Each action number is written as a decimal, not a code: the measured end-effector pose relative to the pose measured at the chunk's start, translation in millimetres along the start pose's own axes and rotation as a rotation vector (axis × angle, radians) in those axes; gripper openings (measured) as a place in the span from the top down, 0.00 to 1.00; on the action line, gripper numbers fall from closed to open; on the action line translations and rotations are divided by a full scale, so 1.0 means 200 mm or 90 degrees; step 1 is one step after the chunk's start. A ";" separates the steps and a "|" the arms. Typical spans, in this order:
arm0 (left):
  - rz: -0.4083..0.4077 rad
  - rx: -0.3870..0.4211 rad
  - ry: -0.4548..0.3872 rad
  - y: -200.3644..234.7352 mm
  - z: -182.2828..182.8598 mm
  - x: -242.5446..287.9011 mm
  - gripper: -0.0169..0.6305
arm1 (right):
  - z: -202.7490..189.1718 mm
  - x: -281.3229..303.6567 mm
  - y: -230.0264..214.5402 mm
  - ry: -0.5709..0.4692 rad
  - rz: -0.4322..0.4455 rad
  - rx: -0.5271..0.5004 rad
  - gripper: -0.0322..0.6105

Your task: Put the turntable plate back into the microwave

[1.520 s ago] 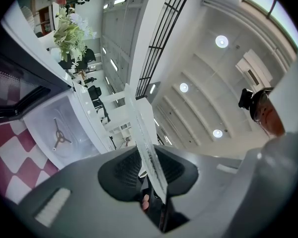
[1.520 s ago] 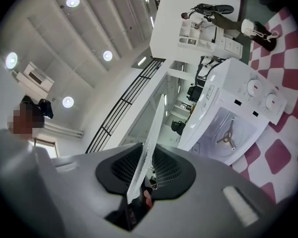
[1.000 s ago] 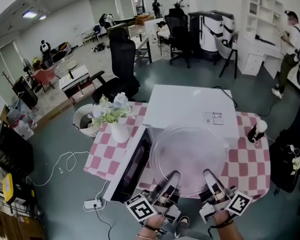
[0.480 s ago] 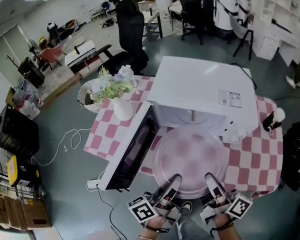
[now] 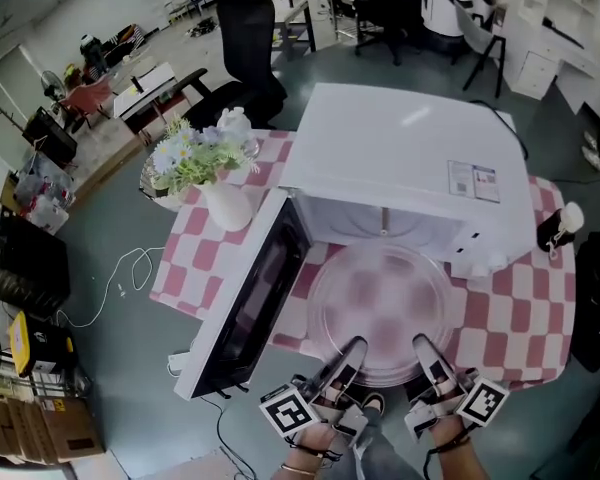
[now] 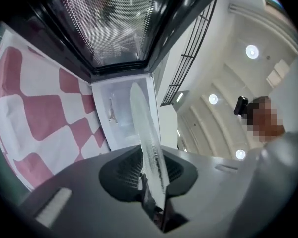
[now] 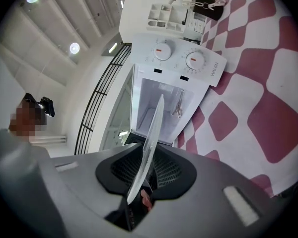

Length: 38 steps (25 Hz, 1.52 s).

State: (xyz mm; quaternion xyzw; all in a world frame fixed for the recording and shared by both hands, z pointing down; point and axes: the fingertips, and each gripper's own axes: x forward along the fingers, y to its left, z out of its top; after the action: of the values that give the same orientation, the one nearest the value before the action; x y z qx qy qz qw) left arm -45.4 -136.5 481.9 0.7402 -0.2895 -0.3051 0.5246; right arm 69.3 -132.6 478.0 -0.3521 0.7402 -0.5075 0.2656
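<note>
Head view: I'm at the carry-in step. The glass turntable plate (image 5: 380, 303) hangs level just in front of the microwave (image 5: 410, 153), outside its mouth, with the door (image 5: 242, 313) swung wide. My left gripper (image 5: 348, 356) pinches the near rim, its jaws having just tightened a touch. My right gripper (image 5: 427, 354) is clamped on the same rim beside it. Next, I judge, I slide the plate straight into the cavity (image 5: 375, 230) and settle it centred. That cavity looks bare. A vase (image 5: 225, 206) on the door side of the microwave holds flowers (image 5: 192, 153).
</note>
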 end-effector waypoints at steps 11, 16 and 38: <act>-0.037 -0.073 -0.046 0.07 0.08 0.18 0.92 | 0.14 0.14 -0.11 0.013 -0.012 -0.024 0.85; -0.045 -0.072 -0.051 0.08 0.12 0.22 0.92 | 0.17 0.20 -0.12 0.024 -0.023 -0.053 0.83; -0.022 -0.069 -0.115 0.19 0.23 0.37 0.92 | 0.27 -0.19 -0.33 -0.003 -0.203 -0.138 0.72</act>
State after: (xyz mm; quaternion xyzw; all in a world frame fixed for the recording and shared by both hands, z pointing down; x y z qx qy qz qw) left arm -36.3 -230.2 495.3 0.6852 -0.3057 -0.3947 0.5303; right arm 149.6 -149.1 523.6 -0.4929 0.7246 -0.4595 0.1443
